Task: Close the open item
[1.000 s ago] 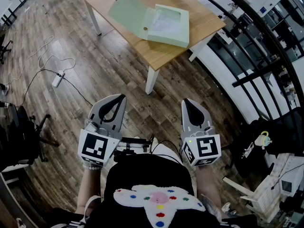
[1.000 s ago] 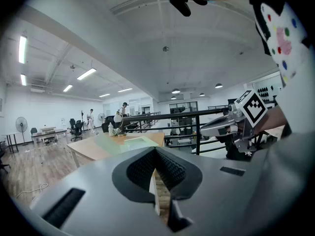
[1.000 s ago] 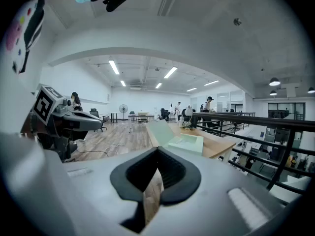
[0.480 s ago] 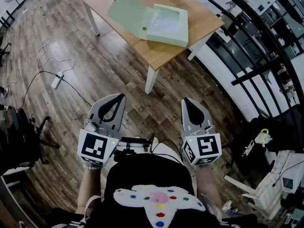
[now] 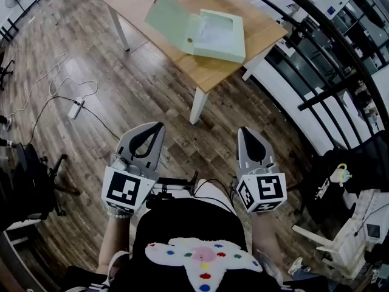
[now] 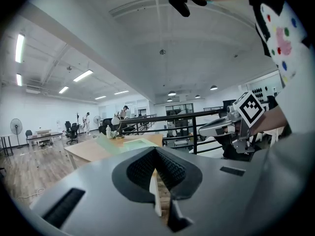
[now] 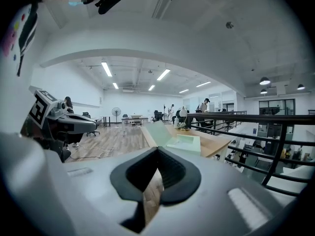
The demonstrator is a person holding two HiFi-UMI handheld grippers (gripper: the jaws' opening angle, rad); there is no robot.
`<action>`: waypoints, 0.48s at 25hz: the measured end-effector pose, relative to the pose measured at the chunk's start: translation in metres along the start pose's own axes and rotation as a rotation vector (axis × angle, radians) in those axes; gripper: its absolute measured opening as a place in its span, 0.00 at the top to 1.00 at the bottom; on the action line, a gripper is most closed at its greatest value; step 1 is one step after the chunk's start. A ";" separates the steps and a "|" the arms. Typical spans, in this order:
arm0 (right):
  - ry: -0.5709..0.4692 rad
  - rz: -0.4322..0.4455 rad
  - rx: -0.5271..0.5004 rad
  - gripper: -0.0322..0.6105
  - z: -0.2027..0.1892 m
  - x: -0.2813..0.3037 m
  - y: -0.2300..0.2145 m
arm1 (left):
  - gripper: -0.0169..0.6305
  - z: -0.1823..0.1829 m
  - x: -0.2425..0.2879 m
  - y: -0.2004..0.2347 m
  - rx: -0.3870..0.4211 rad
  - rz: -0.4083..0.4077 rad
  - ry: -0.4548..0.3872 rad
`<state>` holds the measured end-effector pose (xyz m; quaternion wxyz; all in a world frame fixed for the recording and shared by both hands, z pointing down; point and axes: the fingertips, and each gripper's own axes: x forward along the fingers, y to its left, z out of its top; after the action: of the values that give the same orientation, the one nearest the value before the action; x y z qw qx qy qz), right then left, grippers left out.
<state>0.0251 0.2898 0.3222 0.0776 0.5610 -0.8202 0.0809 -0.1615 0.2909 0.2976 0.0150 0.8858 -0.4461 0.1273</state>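
Two grippers: grey two-jaw tools, each with a black-and-white marker cube, held side by side and apart, low in front of the person and well short of the table.
Left gripper (image 5: pixel 155 127): jaws pressed together tip to tip with nothing between the ribbed pads.
Right gripper (image 5: pixel 243 131): jaws likewise closed and empty, and pointing the same way as the left one.
Task item: pale green cardboard box file (image 5: pixel 217 36), lying on the table top towards the side nearest the railing, with its shallow tray facing up and a pale sheet inside.
Lid: flat green flap (image 5: pixel 169 12) joined along the tray's left side and swung open. In the gripper views it rises at a slant rather than lying flat.
Table: light wooden rectangular table (image 5: pixel 209 72) on white legs, well ahead of both grippers.
Floor: dark wood-plank floor (image 5: pixel 152 96) between the person and the table.
Power strip: white power strip (image 5: pixel 74 108) with a thin cable looping over the boards, left of the table and well apart from it.
Railing: black metal railing (image 5: pixel 322 53) running along the right side, just beyond the table.
Chair: black office chair (image 5: pixel 33 175) at the left edge, near the left gripper's side.
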 end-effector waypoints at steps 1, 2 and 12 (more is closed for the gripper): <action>-0.005 -0.004 0.004 0.94 0.001 0.000 0.003 | 0.96 0.000 -0.003 0.002 0.002 -0.004 0.000; -0.011 -0.008 0.007 0.94 0.001 0.000 0.006 | 0.96 0.000 -0.006 0.003 0.007 -0.009 -0.001; -0.034 -0.032 0.009 0.94 -0.003 -0.015 0.026 | 0.96 -0.002 -0.019 0.006 0.025 -0.036 -0.030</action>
<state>0.0061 0.3134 0.3210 0.0626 0.5757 -0.8119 0.0738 -0.1776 0.3027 0.2947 -0.0006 0.8955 -0.4288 0.1191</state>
